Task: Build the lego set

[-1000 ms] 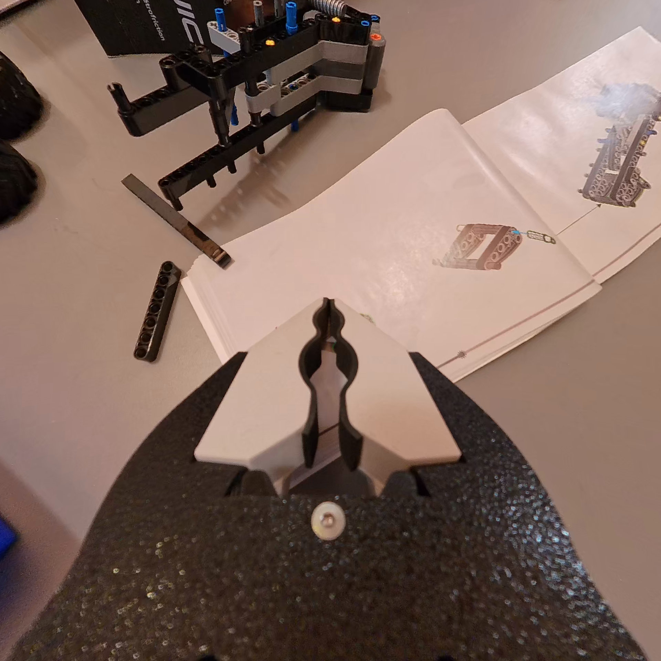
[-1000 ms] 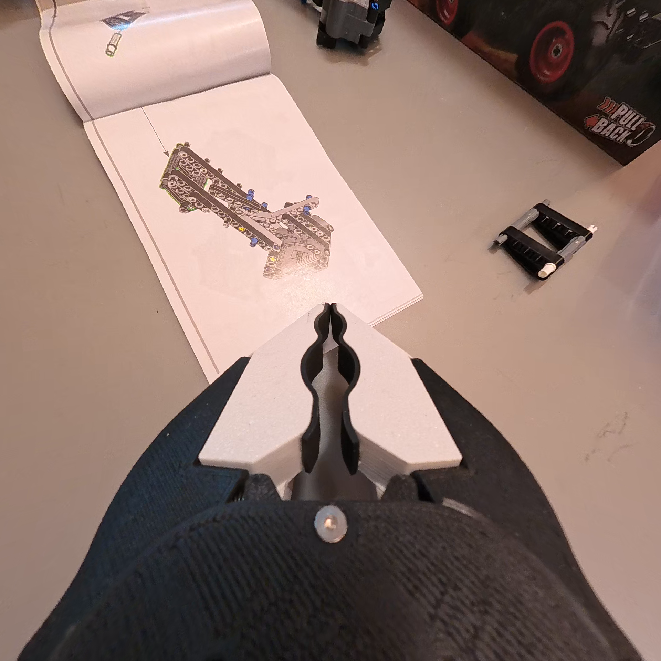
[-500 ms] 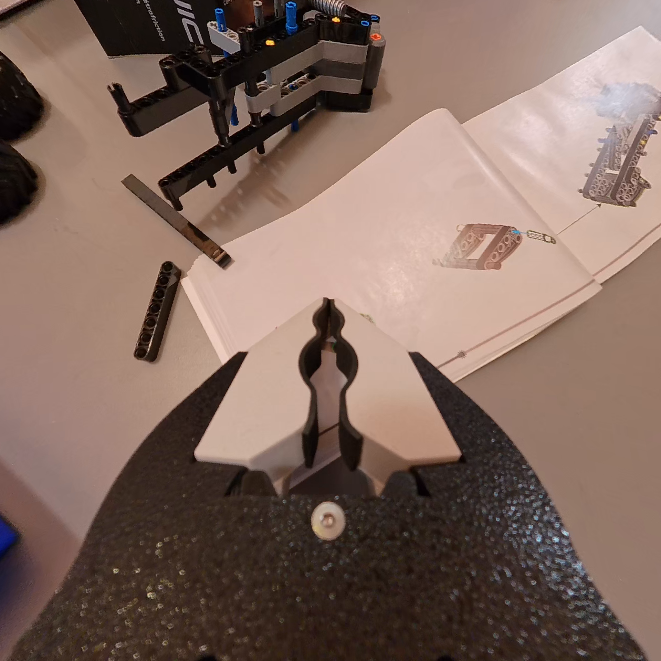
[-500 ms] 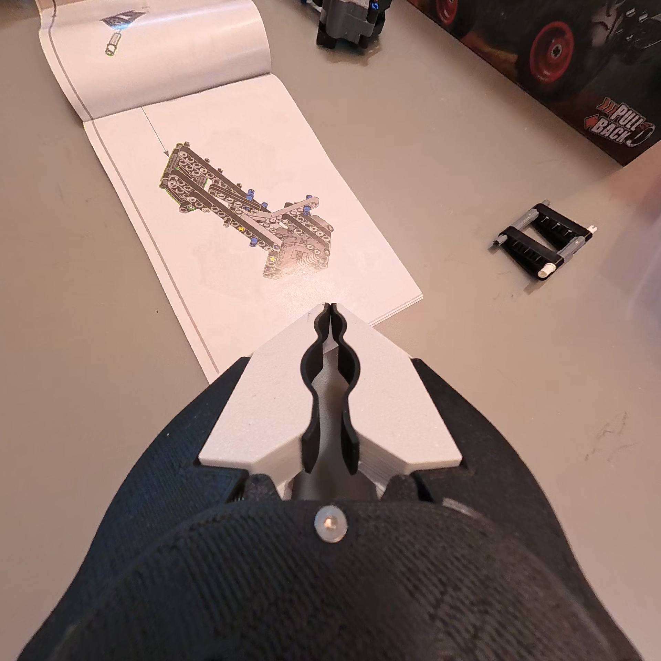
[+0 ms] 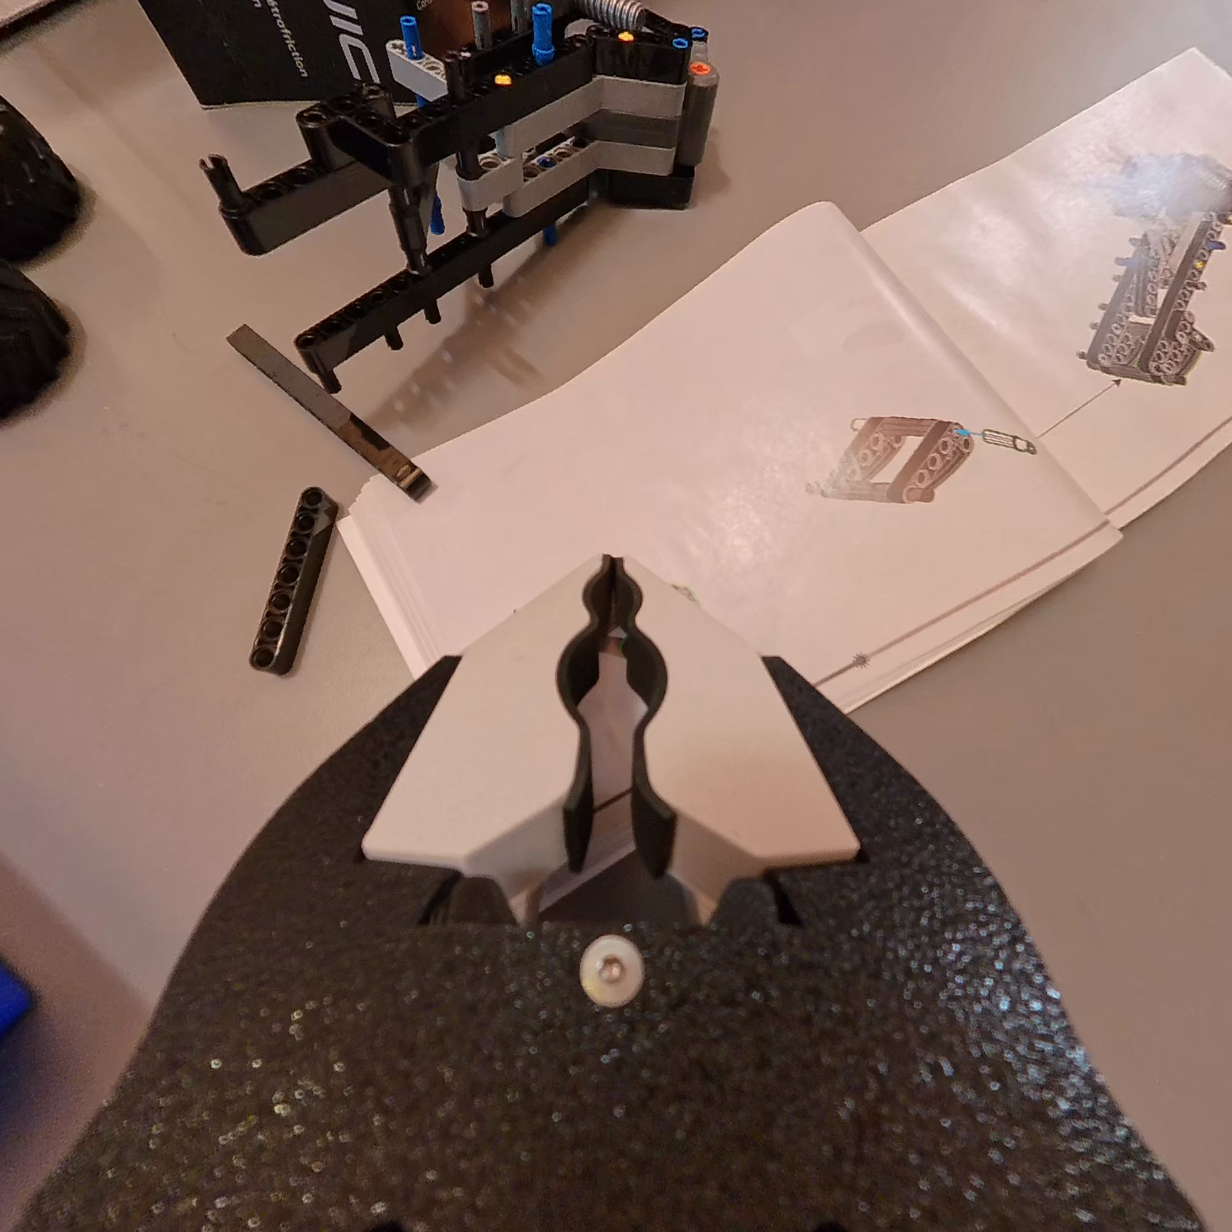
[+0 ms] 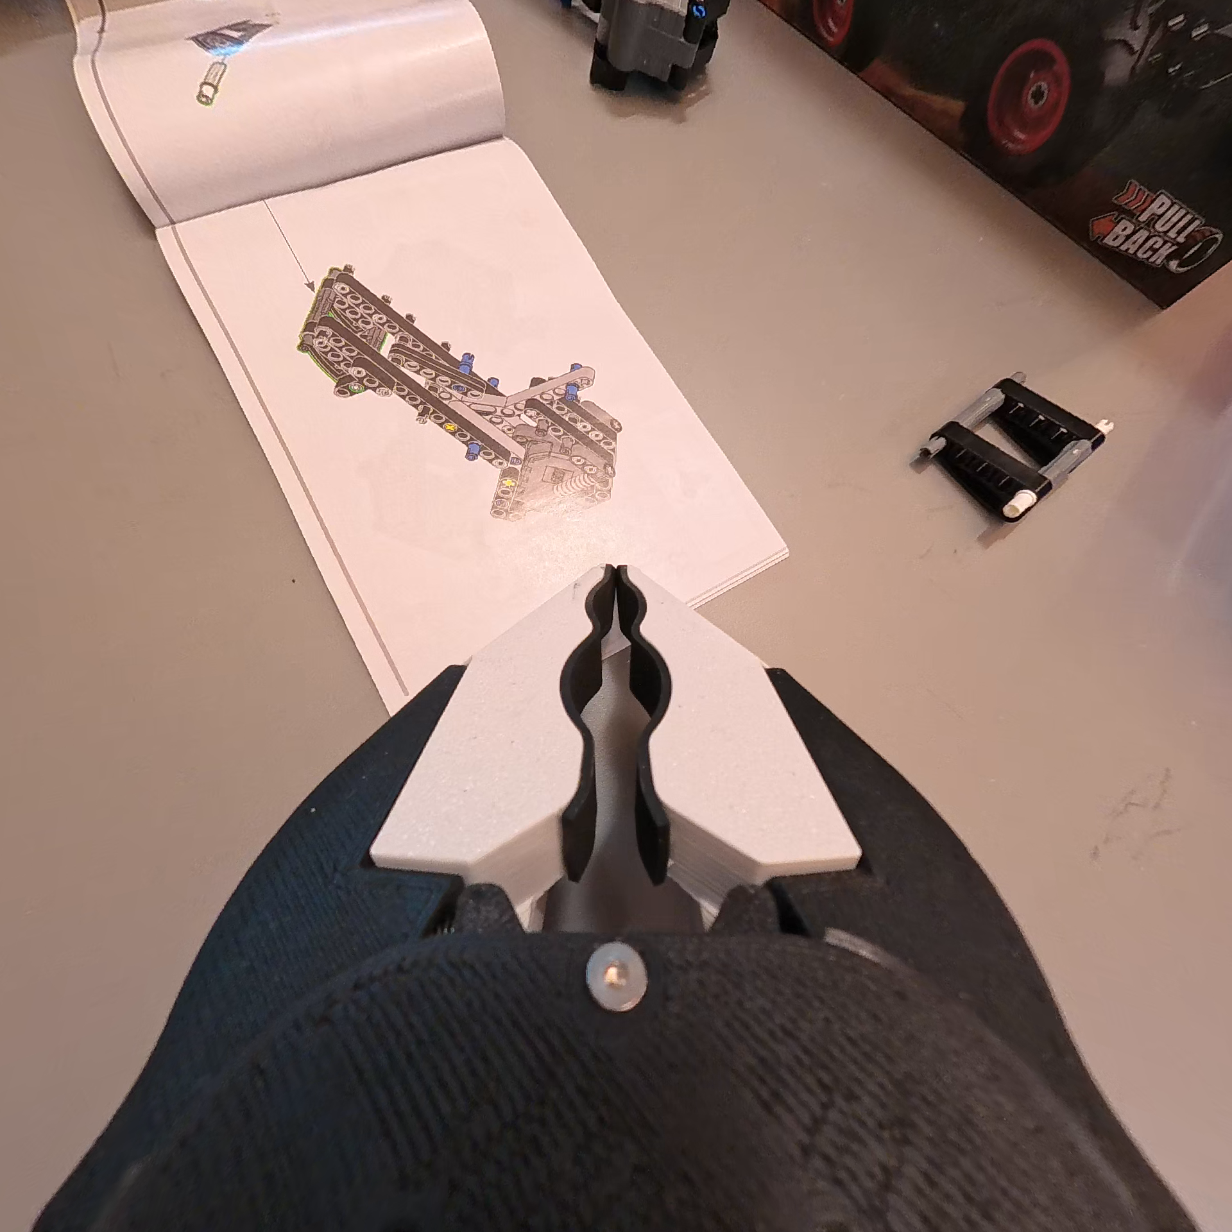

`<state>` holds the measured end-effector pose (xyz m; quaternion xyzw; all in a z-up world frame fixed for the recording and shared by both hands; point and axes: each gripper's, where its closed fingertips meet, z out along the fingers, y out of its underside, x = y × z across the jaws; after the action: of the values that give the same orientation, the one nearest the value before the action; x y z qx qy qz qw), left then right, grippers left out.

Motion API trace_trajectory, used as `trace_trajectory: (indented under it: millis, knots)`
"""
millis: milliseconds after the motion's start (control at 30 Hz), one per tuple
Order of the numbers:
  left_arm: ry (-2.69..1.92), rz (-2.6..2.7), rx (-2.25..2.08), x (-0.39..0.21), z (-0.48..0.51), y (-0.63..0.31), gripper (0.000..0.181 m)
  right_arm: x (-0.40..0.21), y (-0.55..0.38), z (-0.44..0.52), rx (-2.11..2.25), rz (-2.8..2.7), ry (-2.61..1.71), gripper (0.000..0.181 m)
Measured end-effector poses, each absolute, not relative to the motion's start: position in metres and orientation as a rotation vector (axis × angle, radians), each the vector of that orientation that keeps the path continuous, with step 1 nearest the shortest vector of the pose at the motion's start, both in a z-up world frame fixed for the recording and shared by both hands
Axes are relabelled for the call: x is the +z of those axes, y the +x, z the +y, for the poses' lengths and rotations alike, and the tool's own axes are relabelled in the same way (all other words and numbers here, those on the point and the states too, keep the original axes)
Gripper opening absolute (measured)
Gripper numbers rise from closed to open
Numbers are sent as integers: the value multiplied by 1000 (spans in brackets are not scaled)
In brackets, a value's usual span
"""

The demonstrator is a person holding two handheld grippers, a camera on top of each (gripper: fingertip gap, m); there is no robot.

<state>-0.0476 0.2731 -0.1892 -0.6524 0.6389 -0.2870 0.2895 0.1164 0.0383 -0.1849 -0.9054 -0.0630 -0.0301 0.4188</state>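
The left gripper (image 5: pixel 612 567), two pale grey wedge-shaped fingers with black wavy pads on a speckled black body, is clenched with its tips together and nothing between them, held over the near edge of the open white paper instruction booklet (image 5: pixel 700 467) on the grey table (image 5: pixel 133 600). Beyond the booklet's far left corner stands the partly built black and grey lego frame (image 5: pixel 480 153), long studless beams joined by blue and black pins, with a metal spring at its top. A flat, thin black strip (image 5: pixel 327 413) lies between that frame and the booklet, its near end touching the booklet's corner, and a loose short black beam with a row of holes (image 5: pixel 293 580) lies just left of the booklet. Two black rubber tyres (image 5: pixel 27 280) sit at the left edge. The right gripper (image 6: pixel 615 575), of the same build on a dark ribbed body, is likewise closed on nothing, above the booklet's near right corner (image 6: pixel 733 567). To its right, well apart from the booklet, lies a small rectangular sub-assembly of two black beams joined by two grey axles (image 6: pixel 1013 447). The dark printed cardboard box (image 6: pixel 1067 133) stands at the far right.
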Motion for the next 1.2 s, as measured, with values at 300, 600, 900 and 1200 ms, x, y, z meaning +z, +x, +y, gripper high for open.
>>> trace_trajectory:
  millis: [300, 600, 900, 1200]
  knots:
    - [-1738, 1706, -761, -189, 273, -48, 0, -180, 130, 39, -139, -85, -2251, 18]
    - [-1730, 1708, -752, -189, 273, -47, 0, -148, 214, 51, -368, 207, -2135, 42]
    - [-1716, 1711, -733, -189, 273, -47, 0, -130, 279, 109, -449, 133, -2078, 47]
    - [-1652, 1723, -647, -189, 273, -47, 0, -146, 251, 104, -263, 264, -2084, 66]
